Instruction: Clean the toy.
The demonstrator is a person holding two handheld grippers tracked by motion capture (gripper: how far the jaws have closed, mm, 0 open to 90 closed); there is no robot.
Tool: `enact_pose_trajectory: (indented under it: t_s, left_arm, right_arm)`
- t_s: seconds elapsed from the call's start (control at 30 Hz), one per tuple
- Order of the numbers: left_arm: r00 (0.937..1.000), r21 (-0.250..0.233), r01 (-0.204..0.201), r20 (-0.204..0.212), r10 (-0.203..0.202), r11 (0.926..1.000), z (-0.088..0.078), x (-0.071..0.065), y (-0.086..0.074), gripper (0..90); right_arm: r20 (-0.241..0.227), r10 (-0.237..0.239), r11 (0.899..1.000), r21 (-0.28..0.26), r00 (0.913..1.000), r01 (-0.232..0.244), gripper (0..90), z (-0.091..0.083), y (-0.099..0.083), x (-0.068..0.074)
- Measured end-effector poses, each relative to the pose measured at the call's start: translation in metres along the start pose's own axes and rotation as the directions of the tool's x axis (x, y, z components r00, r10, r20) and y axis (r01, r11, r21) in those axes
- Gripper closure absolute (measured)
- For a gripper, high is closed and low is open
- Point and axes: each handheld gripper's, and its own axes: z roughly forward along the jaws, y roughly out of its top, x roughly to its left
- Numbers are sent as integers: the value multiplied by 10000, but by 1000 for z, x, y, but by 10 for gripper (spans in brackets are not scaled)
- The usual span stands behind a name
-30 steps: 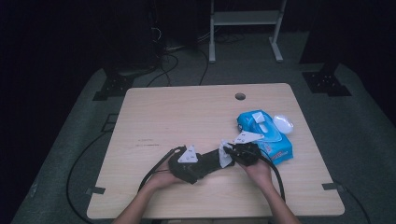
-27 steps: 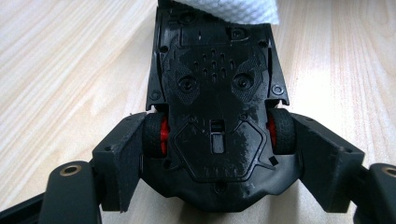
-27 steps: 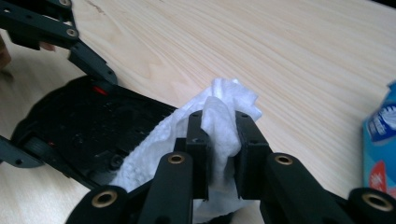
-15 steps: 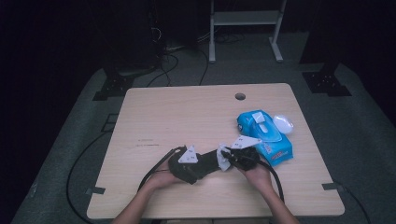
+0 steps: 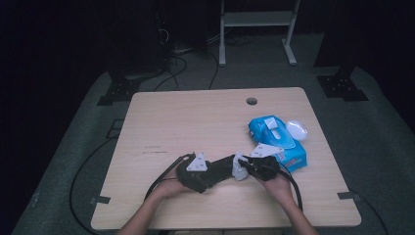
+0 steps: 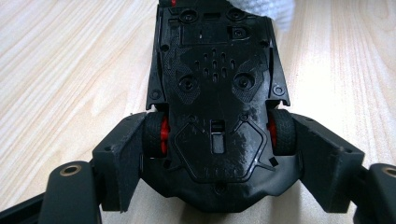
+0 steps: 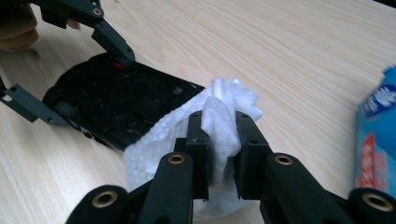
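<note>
I have the black plastic toy car with red wheel hubs [image 6: 215,107] turned belly-up and clamped across its rear wheels by my left gripper [image 6: 217,154], held low over the pale wooden table [image 5: 195,117] near my edge of it. My right gripper [image 7: 219,140] is pinched tight on a crumpled white wet wipe [image 7: 219,107], and the free end of that wipe lies against the end of the car's underside farthest from my left jaws — that is where the wiping is going on.

By my judgement the job is under way, not finished: the flat chassis plate shows dull smears and streaks in the left gripper view, so the rest of the underside is left to go over, and I cannot tell how clean the body shell on the other side is.

To my right on the table lies the blue soft pack of wet wipes [image 5: 279,142] with its white flip lid [image 5: 297,129] swung open; a white sheet [image 5: 271,125] stands up out of the opening, so more wipes are ready to pull.
</note>
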Motion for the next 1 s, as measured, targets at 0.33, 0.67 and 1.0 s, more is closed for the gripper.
enact_pose_trajectory:
  t_s: [0.33, 0.67, 1.0]
  left_arm:
    - [9999, 16, -32, -137, 32, 10000, 0, 0, -1, 238]
    - [9994, 250, -328, 137, 325, 9991, 2, -5, 1, 237]
    - [9992, 305, -309, 268, 301, 9991, 2, -5, 2, 237]
  right_arm:
    - [324, -16, 9999, 108, 9995, 12, 777, 13, 11, -9]
    - [-45, -500, 9987, 69, 9987, 500, 778, -9, 0, 8]
    - [-393, -677, 9976, 102, 9969, 681, 777, -20, -8, 18]
